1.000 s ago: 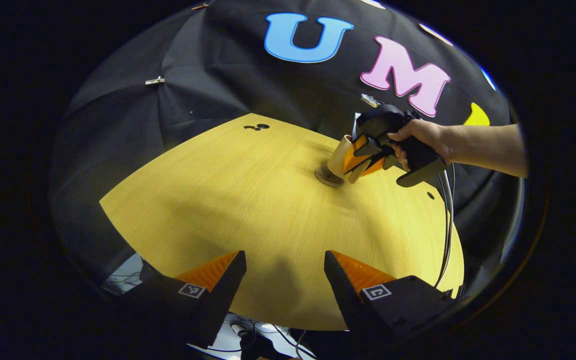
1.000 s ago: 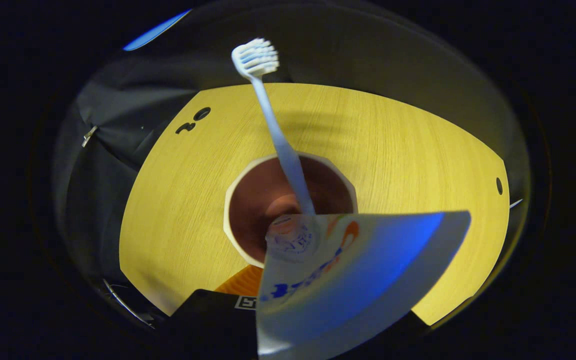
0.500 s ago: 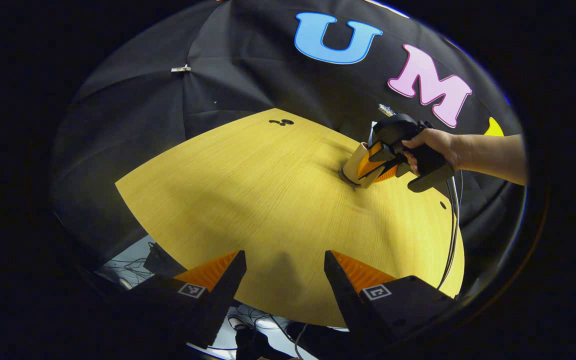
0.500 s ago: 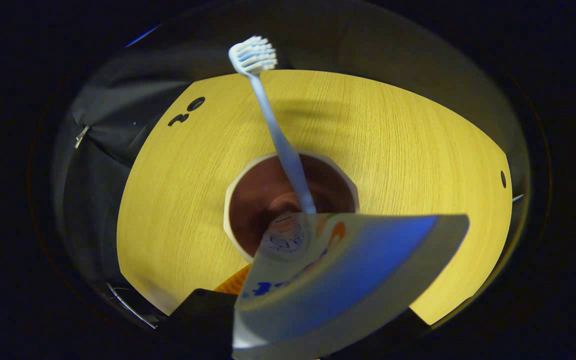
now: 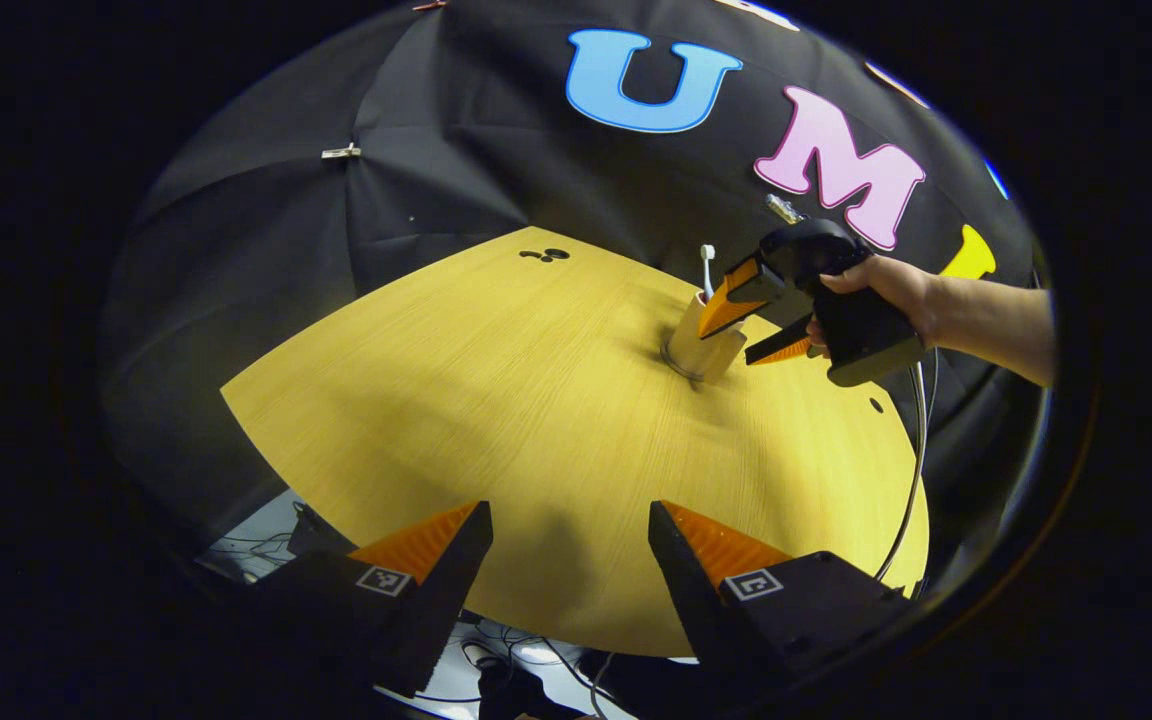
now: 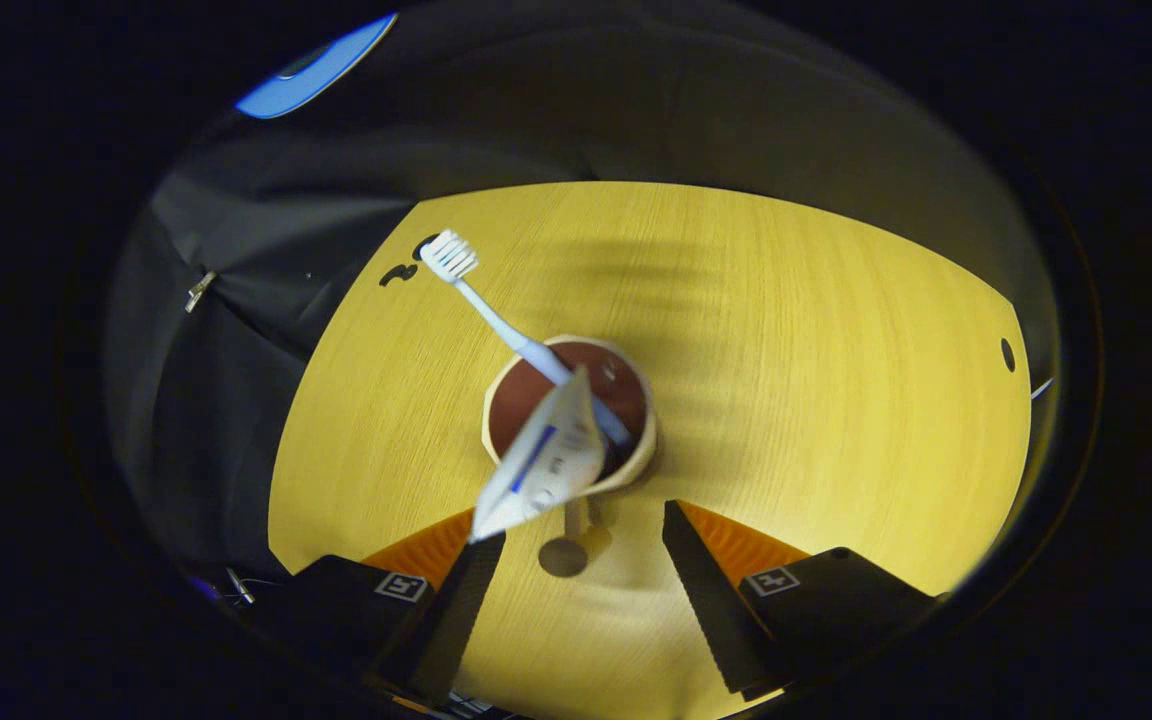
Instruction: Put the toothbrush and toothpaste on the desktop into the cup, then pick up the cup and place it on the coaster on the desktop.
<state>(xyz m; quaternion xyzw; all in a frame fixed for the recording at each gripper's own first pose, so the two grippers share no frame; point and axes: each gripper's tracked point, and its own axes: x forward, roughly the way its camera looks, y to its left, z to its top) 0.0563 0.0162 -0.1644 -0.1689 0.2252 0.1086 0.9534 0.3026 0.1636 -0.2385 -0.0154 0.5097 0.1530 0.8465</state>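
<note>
Beyond open right tongs: cup.

1. The right gripper has let go of the cup; its fingers now stand spread apart and drawn back from it.
2. The cup now seems to rest on the coaster.
3. The toothpaste has shrunk in the right gripper view, leaning toward 7 o'clock.
4. The toothbrush now tilts toward 10 o'clock.
</note>
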